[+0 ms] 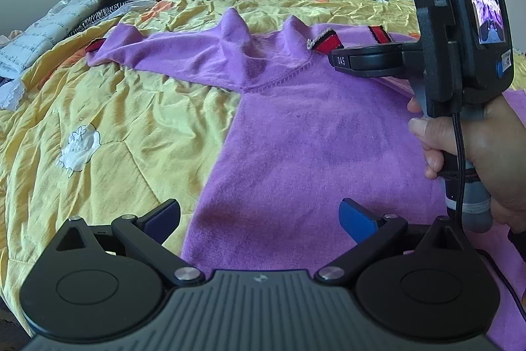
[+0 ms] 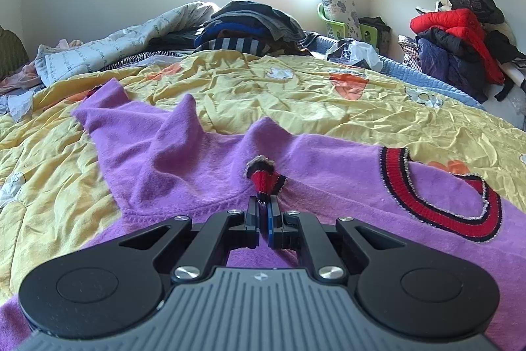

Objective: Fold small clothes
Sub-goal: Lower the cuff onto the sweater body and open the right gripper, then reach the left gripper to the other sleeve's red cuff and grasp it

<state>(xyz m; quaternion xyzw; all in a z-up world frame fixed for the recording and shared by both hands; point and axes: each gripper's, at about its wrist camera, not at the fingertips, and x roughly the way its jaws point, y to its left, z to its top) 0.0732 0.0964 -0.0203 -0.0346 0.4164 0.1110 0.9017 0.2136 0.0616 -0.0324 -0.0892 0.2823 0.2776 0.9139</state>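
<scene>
A purple top point(image 1: 312, 134) lies spread on a yellow quilt point(image 1: 131, 120). One sleeve stretches left and ends in a red cuff point(image 1: 95, 45). My right gripper point(image 2: 263, 206) is shut on the other sleeve's red-and-black cuff point(image 2: 263, 178), held over the chest beside the striped red collar point(image 2: 437, 196). In the left wrist view a person's hand point(image 1: 466, 147) holds that right gripper point(image 1: 332, 55) at the upper right, with the pinched cuff point(image 1: 323, 41) at its tip. My left gripper point(image 1: 259, 213) stands open low over the top's lower body near its left edge, with nothing between its fingers.
Folded dark clothes point(image 2: 250, 25) are stacked at the bed's far side beside a pale printed quilt point(image 2: 115, 45). A plastic bag point(image 2: 358, 51) lies at the back right. A green chair with a pillow point(image 2: 342, 12) and heaped jackets point(image 2: 460, 35) stand past the bed edge.
</scene>
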